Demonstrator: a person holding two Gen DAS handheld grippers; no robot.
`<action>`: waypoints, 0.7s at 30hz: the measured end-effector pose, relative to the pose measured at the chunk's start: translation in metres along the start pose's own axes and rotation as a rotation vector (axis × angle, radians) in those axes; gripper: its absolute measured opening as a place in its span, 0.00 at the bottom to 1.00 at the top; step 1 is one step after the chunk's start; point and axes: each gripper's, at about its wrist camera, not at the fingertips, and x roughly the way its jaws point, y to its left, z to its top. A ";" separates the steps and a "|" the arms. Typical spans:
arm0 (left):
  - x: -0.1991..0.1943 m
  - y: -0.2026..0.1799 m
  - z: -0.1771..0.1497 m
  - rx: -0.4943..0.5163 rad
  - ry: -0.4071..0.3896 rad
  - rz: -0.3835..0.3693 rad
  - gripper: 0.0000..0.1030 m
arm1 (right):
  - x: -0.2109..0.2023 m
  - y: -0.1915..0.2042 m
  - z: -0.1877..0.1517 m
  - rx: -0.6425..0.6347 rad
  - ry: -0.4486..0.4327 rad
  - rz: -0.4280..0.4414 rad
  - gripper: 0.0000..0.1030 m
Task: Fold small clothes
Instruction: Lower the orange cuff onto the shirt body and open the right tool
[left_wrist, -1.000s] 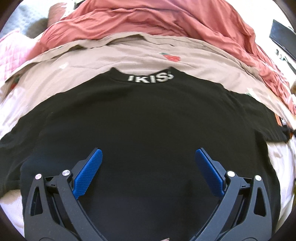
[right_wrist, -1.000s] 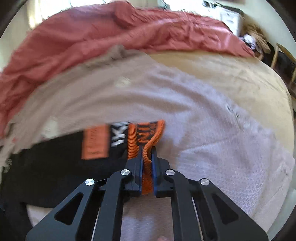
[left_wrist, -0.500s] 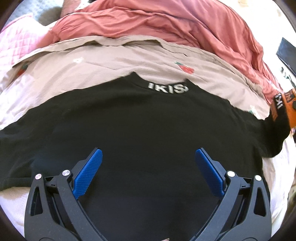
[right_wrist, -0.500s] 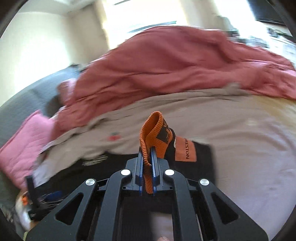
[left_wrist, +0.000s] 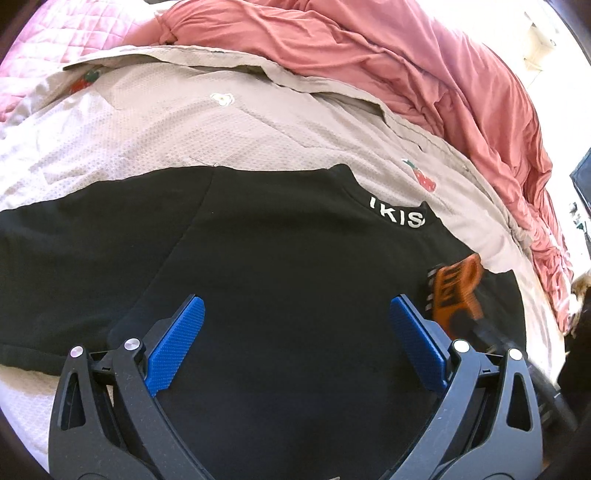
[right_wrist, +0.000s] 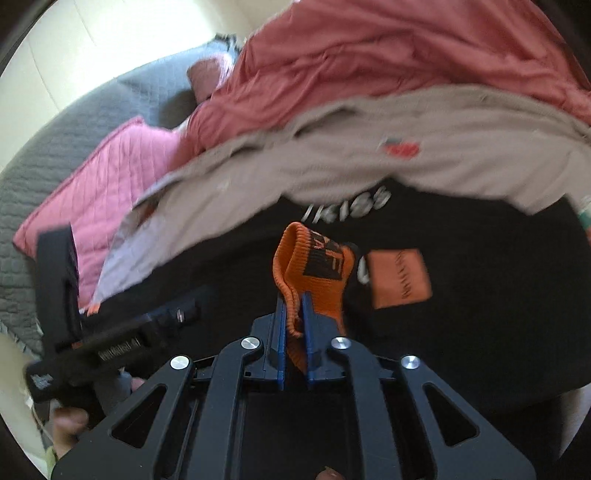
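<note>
Sweatshirt (left_wrist: 280, 266), black with white lettering at the collar, lay spread on the beige sheet (left_wrist: 155, 122) of the bed, below a rumpled red blanket (left_wrist: 406, 66). Left tool (left_wrist: 295, 325) hung over it spread wide, holding nothing. Right tool (right_wrist: 293, 317) had its jaws opening, the orange cuff (right_wrist: 314, 266) between its pads.

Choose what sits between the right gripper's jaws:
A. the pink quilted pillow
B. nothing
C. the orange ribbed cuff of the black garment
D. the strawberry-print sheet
C: the right wrist view shows the orange ribbed cuff between the jaws of the right gripper, which are opening.
</note>
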 end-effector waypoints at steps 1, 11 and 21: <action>0.000 0.000 0.000 0.000 0.000 -0.002 0.92 | -0.001 0.001 -0.002 -0.005 -0.005 0.023 0.18; 0.011 -0.027 -0.010 0.045 0.027 -0.110 0.81 | -0.065 -0.033 0.008 -0.012 -0.150 -0.188 0.38; 0.037 -0.070 -0.026 0.184 0.033 -0.084 0.19 | -0.084 -0.084 -0.017 0.138 -0.154 -0.237 0.48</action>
